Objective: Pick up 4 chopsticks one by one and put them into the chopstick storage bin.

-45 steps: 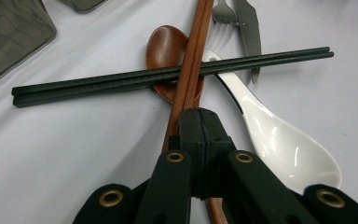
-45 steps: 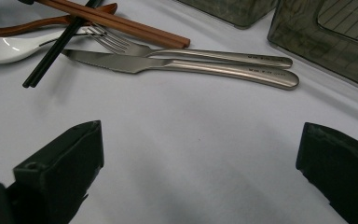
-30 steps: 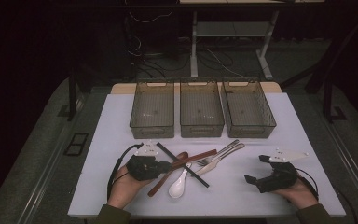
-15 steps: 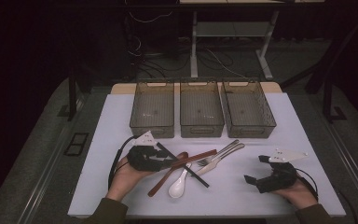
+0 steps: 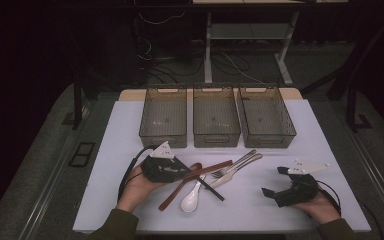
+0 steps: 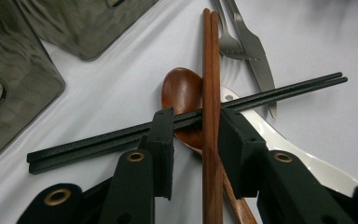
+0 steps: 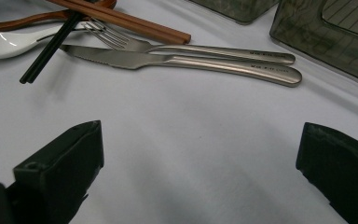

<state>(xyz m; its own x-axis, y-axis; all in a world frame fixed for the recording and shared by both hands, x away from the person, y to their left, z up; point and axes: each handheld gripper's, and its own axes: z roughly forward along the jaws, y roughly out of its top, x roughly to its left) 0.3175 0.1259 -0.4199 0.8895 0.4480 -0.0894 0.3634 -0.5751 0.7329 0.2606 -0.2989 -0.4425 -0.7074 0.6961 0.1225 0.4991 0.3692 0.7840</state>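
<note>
Left claw (image 6: 196,140) advanced, straddling brown chopsticks (image 6: 211,93) unclosed | chopsticks lengthwise along claw | right claw (image 7: 200,177) spread

Dim room; table lit; close-ups sharp w/ glare.

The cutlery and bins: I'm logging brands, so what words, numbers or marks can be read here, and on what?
Fork handle: a small engraved mark near its end, too small to read.
Knife handle: a like mark, also too small to read.
Bins, chopsticks, spoons and both grippers: no text that I can see.
</note>
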